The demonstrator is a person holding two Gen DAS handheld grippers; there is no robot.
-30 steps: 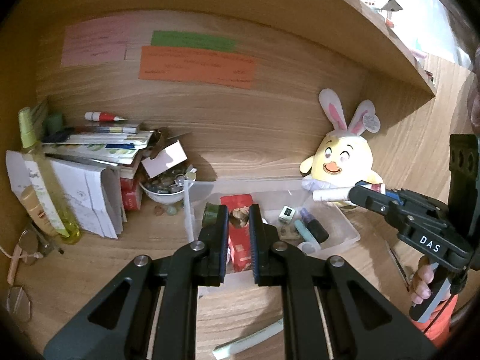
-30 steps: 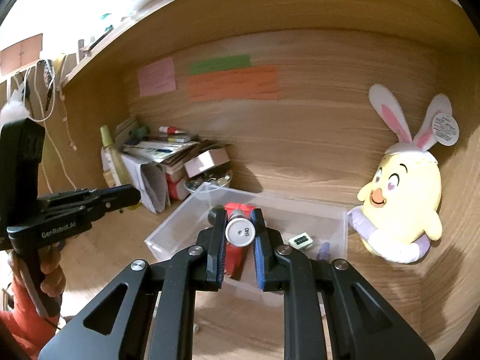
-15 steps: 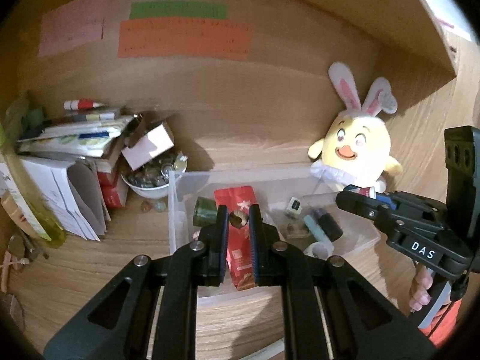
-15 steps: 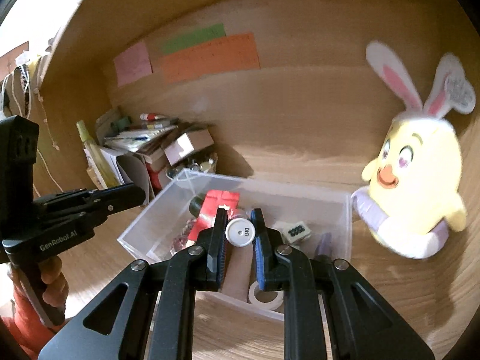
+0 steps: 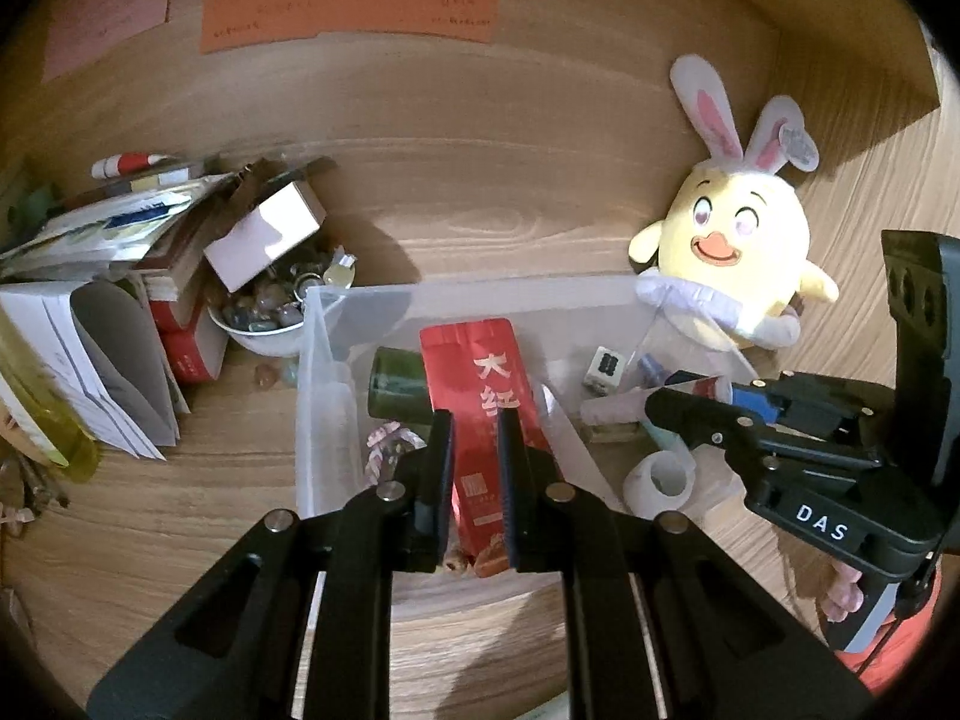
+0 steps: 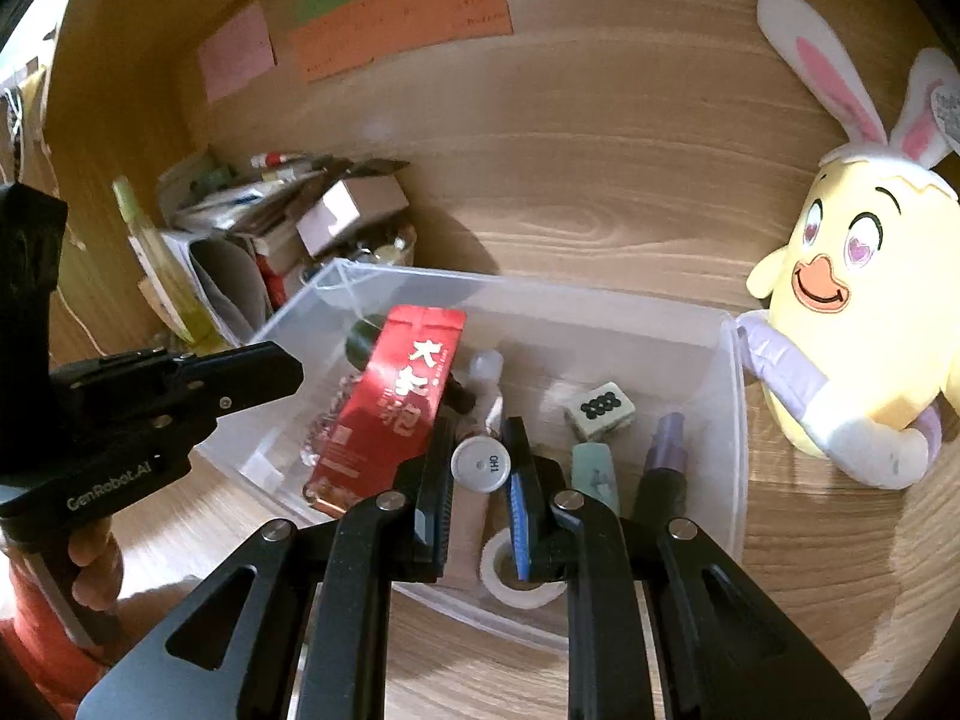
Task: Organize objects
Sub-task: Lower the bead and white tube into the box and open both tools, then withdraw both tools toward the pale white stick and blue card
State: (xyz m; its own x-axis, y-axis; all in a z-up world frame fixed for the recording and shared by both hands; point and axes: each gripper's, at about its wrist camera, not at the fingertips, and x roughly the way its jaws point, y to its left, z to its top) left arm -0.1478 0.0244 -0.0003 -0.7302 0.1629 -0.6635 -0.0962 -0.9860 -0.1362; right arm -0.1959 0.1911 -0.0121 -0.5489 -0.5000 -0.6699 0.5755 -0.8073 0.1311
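The right gripper (image 6: 480,468) has its jaws closed on a small white tube (image 6: 480,464), cap end facing the camera, held at the centre of the right wrist frame directly above the clear plastic bin (image 6: 735,420). The position suggests the tube is meant to go into the bin with the other small items, so the grip is probably kept until it is low enough to set down.

The left gripper (image 5: 474,468) is fully closed with nothing between its fingers. It sits at lower centre of its frame, over the near edge of the bin, apparently idle.

Inside the bin lie a red packet (image 6: 396,402), a mahjong tile (image 6: 600,405), a roll of tape (image 6: 522,570) and a purple stick (image 6: 663,456). A yellow plush chick (image 6: 852,324) leans against the back wall at the right of the frame, touching the bin's far corner. A stack of papers and boxes (image 5: 120,228) crowds the left.

The tube's body is hidden behind its own cap and the fingers, so its length cannot be told. A dark green item under the packet is mostly covered. The bin floor beneath the right gripper is screened; free space there is likely but unconfirmed. Writing on the wall notes is illegible.
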